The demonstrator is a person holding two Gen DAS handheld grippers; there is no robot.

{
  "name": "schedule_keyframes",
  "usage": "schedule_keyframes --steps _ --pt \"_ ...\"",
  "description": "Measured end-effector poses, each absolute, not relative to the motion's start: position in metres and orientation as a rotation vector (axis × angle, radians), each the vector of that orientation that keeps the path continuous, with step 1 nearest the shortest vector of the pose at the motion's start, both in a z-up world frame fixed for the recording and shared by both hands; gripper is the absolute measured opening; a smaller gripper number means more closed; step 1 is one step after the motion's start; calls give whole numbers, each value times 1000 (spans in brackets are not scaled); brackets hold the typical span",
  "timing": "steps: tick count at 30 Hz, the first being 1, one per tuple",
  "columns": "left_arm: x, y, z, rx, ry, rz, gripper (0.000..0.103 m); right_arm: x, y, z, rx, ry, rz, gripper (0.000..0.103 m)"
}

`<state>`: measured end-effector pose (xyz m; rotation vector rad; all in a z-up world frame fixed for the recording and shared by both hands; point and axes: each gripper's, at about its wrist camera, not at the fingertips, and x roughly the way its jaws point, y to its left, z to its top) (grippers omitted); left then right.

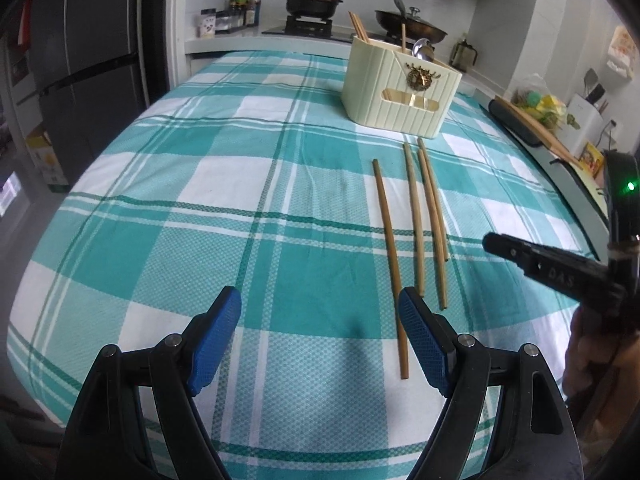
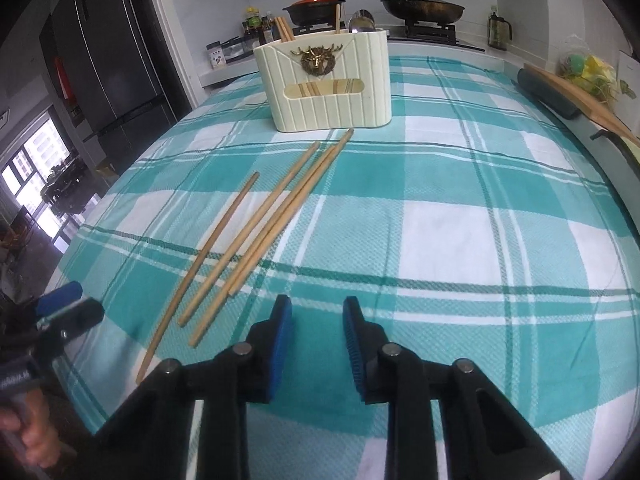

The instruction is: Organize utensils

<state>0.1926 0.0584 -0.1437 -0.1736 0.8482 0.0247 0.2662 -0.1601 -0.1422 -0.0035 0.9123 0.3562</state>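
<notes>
Both grippers, left (image 1: 320, 312) and right (image 2: 317, 320), gape empty; four chopsticks (image 2: 256, 224) lie mid-frame before the holder (image 2: 324, 84), path unobstructed.

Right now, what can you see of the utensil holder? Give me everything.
The utensil holder is a cream, ribbed box, plastic by the look, standing upright on the checked tablecloth. Its front bears a gold stag-head badge and a slot window showing wooden sticks inside. Chopsticks and a metal spoon poke out of the top. Four loose chopsticks lie in front; whether the nearest tip touches its base is unclear. Neither gripper touches it.
</notes>
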Motion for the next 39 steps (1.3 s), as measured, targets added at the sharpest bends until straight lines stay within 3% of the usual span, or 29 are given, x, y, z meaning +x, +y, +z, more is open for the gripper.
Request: schedule_keyframes --steps 9,22,24,39 --pt "191 72 -147 -188 851 53 82 328 -128 -152 120 1007 356 21" --pt "193 70 -154 -182 867 48 82 344 -110 -157 -24 1074 295 17" --pt "192 68 -152 -171 863 51 82 342 -113 -157 -33 1054 272 8" --pt "200 64 -161 -170 899 39 82 288 -201 -154 39 968 52 7"
